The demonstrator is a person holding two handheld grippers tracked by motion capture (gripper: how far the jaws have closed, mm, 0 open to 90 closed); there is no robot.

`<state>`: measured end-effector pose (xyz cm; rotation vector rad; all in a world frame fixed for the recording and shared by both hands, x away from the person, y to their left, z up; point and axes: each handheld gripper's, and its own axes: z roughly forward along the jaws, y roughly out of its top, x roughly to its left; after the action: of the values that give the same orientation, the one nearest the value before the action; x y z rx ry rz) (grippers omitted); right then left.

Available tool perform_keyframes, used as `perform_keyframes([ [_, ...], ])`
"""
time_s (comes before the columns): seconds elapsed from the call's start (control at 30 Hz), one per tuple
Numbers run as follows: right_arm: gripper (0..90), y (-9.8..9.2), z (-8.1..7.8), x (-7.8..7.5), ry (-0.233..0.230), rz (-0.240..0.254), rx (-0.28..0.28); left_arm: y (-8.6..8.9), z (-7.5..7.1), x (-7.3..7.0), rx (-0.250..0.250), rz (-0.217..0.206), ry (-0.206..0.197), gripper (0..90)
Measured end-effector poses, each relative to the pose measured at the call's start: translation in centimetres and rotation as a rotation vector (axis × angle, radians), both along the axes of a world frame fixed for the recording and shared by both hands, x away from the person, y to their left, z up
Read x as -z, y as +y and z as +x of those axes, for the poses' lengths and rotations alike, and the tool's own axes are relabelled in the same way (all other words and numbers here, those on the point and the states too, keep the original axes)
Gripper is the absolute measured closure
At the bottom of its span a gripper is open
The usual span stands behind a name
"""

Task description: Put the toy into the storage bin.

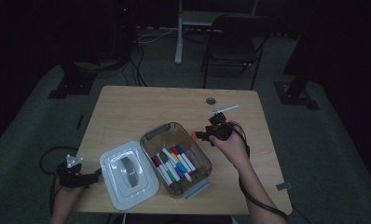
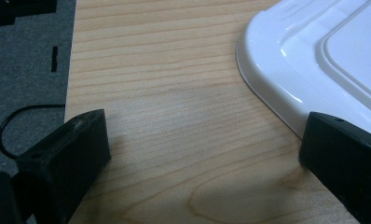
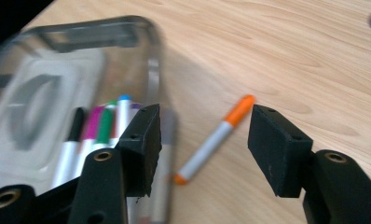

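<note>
A clear plastic box [image 1: 161,131] stands in the middle of the wooden table and holds several coloured markers [image 1: 174,165]. Its white lid [image 1: 127,173] lies flat to the left of it. An orange-capped marker [image 3: 216,137] lies on the table just right of the box [image 3: 151,65]. My right gripper [image 3: 204,114] hovers over that marker with its jaws open and nothing pressed between them; in the high view it [image 1: 203,135] sits at the box's right side. My left gripper [image 2: 207,126] rests open at the table's left edge [image 1: 92,177], one jaw beside the lid's rim [image 2: 277,88].
A round cable hole [image 1: 211,100] is in the table's far right part. A black folding chair [image 1: 235,44] and a white desk leg [image 1: 178,37] stand beyond the table. A cable [image 1: 48,154] loops on the grey floor at the left.
</note>
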<state>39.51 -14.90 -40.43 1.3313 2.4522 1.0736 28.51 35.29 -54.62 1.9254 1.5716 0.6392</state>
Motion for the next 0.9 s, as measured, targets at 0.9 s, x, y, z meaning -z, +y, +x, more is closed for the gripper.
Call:
perform_keyframes([
  [0.9, 51.7, 3.0, 5.4, 11.1, 0.189, -0.083, 0.109, 0.0, 0.0, 0.0, 0.0, 0.0, 0.0, 2.2],
])
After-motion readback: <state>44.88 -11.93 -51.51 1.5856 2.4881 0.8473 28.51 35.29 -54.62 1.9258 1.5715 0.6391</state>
